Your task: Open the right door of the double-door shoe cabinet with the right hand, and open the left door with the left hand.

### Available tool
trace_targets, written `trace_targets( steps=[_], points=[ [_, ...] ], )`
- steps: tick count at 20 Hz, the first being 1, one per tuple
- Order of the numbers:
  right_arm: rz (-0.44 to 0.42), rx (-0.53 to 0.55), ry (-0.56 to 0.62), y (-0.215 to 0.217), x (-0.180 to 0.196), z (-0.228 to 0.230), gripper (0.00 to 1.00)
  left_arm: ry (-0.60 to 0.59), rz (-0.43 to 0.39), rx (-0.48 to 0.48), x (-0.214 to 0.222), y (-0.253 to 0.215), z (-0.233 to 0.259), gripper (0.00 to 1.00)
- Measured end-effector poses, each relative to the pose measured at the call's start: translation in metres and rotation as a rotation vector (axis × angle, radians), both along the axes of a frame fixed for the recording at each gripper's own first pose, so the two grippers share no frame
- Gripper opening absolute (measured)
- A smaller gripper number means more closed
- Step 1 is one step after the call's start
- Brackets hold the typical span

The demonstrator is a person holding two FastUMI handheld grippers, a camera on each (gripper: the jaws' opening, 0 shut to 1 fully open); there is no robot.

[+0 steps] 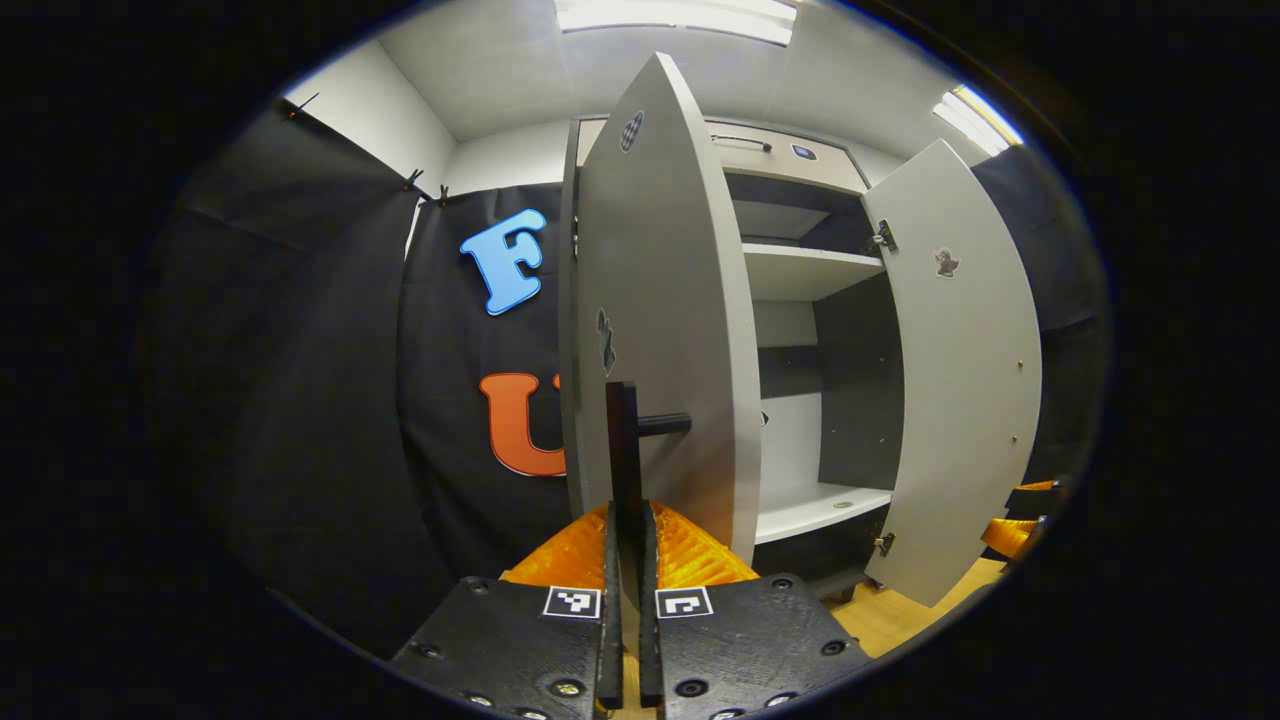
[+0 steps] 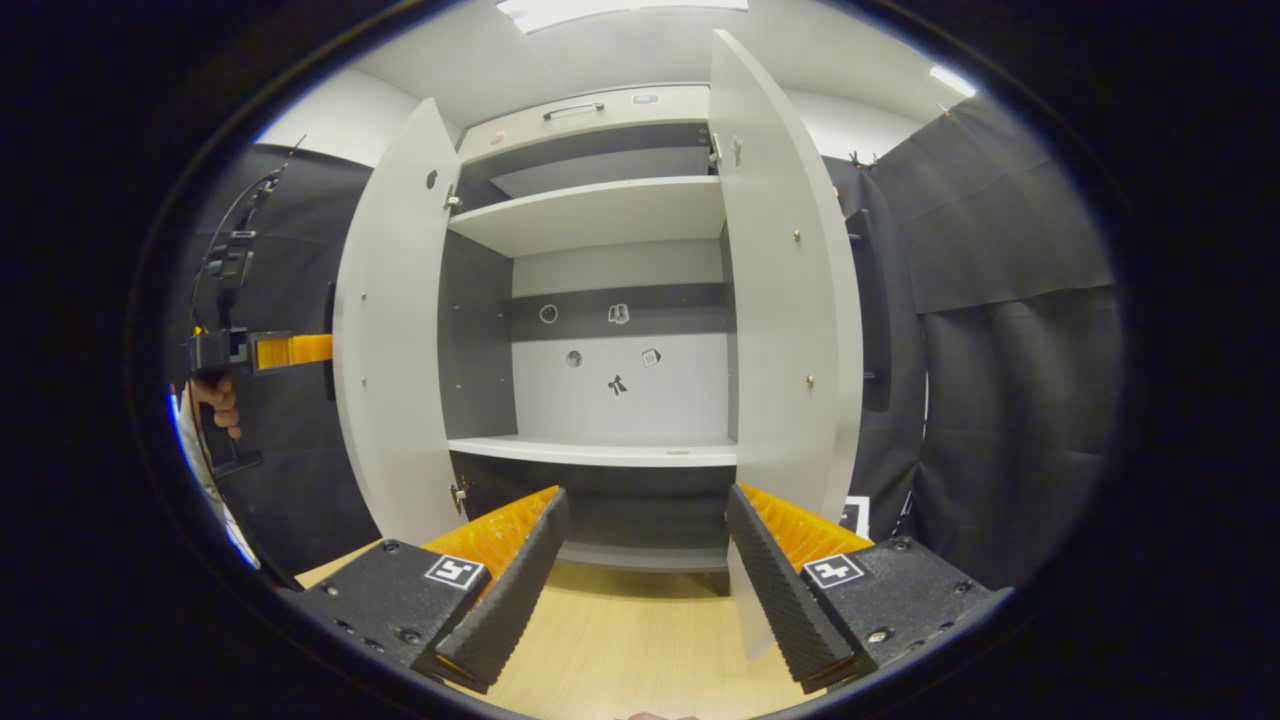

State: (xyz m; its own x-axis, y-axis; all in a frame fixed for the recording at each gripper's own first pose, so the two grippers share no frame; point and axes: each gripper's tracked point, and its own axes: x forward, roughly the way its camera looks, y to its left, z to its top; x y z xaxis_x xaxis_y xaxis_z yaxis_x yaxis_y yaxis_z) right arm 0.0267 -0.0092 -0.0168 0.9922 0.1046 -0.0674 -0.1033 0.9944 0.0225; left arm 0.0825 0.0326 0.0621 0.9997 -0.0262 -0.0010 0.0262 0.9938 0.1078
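Count: two grippers, two cabinet doors, one cabinet, two door handles seen.

Left gripper view, near to far. The left gripper [image 1: 625, 560] sits at bottom centre, its two fingers drawn almost together and clamped on the lower end of the black vertical bar handle [image 1: 622, 450], which rises straight up from between the fingertips. A short black post joins the handle to the pale grey flat-panel left door [image 1: 670, 330], which stands just beyond the fingers at frame centre, swung out and seen nearly edge-on. Farther off, right of centre, the matching pale grey right door [image 1: 960, 380] stands wide open. Between the two doors lies the open interior of the white double-door shoe cabinet [image 1: 800, 270], with white shelves.

Right gripper view, near to far. The right gripper [image 2: 645, 570] is at the bottom, fingers spread wide apart over the light wooden floor [image 2: 620, 640], gripping nothing. The right door's lower edge stands just behind and beside the fingertip at lower right; whether they touch cannot be told. This door's dark bar handle [image 2: 872, 320] shows on its far side, right of centre. At the left edge, a hand [image 2: 215, 400] holds the left gripper against the outer side of the left door.
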Motion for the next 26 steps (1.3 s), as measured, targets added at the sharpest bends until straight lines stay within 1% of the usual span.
trace_targets(
  steps=[3,4,6,7,8,10,12,13,14,16,18,19,20,21,22,23,26],
  points=[
    [0.002,0.002,0.008,0.003,0.004,-0.002,0.99,0.01,0.036,0.006,-0.001,0.019,-0.002,0.05],
    [0.002,0.001,0.011,0.004,0.004,-0.003,1.0,0.005,0.061,0.017,0.0,0.027,-0.001,0.05],
    [0.002,-0.003,0.014,0.005,0.004,-0.004,0.99,-0.005,0.119,0.034,0.0,0.049,0.0,0.06],
    [0.001,-0.005,0.016,0.005,0.004,-0.005,0.99,-0.006,0.139,0.028,-0.001,0.059,0.0,0.03],
    [0.0,-0.005,0.017,0.005,0.005,-0.006,1.0,-0.006,0.125,-0.003,0.0,0.064,0.001,0.01],
    [-0.002,-0.009,0.018,0.005,0.008,-0.006,0.99,-0.01,0.075,-0.058,0.003,0.07,0.001,0.0],
    [-0.003,-0.012,0.024,0.006,0.01,-0.007,0.99,-0.014,0.031,-0.075,0.004,0.076,0.0,0.0],
    [-0.001,-0.011,0.023,0.007,0.01,-0.006,0.99,-0.016,0.015,-0.081,0.003,0.079,0.001,0.01],
    [0.003,-0.011,0.019,0.008,0.009,-0.005,1.0,-0.019,-0.003,-0.093,0.003,0.078,0.0,0.04],
    [0.009,-0.014,0.015,0.012,0.009,-0.003,0.99,0.016,-0.01,-0.12,-0.002,0.079,-0.007,0.06],
    [0.003,-0.021,0.012,0.012,0.007,-0.005,0.99,0.023,0.022,-0.101,-0.024,0.079,-0.011,0.06],
    [-0.004,-0.022,0.008,0.011,0.005,-0.006,1.0,0.002,0.032,-0.082,-0.036,0.074,-0.011,0.06],
    [-0.008,-0.023,0.0,0.011,0.003,-0.006,1.0,-0.05,0.065,-0.069,-0.045,0.068,-0.011,0.05],
    [-0.013,-0.029,-0.013,0.01,0.002,-0.005,1.0,-0.109,0.11,-0.056,-0.055,0.064,-0.009,0.0],
    [-0.022,-0.042,-0.028,0.008,0.002,-0.003,1.0,-0.143,0.132,-0.07,-0.059,0.055,-0.015,0.0],
    [-0.027,-0.056,-0.035,0.007,0.003,-0.001,1.0,-0.154,0.118,-0.103,-0.062,0.037,-0.025,0.0],
    [-0.009,-0.072,-0.033,0.018,-0.001,-0.002,1.0,-0.083,0.029,-0.205,-0.051,-0.019,-0.069,0.0]
  ],
)
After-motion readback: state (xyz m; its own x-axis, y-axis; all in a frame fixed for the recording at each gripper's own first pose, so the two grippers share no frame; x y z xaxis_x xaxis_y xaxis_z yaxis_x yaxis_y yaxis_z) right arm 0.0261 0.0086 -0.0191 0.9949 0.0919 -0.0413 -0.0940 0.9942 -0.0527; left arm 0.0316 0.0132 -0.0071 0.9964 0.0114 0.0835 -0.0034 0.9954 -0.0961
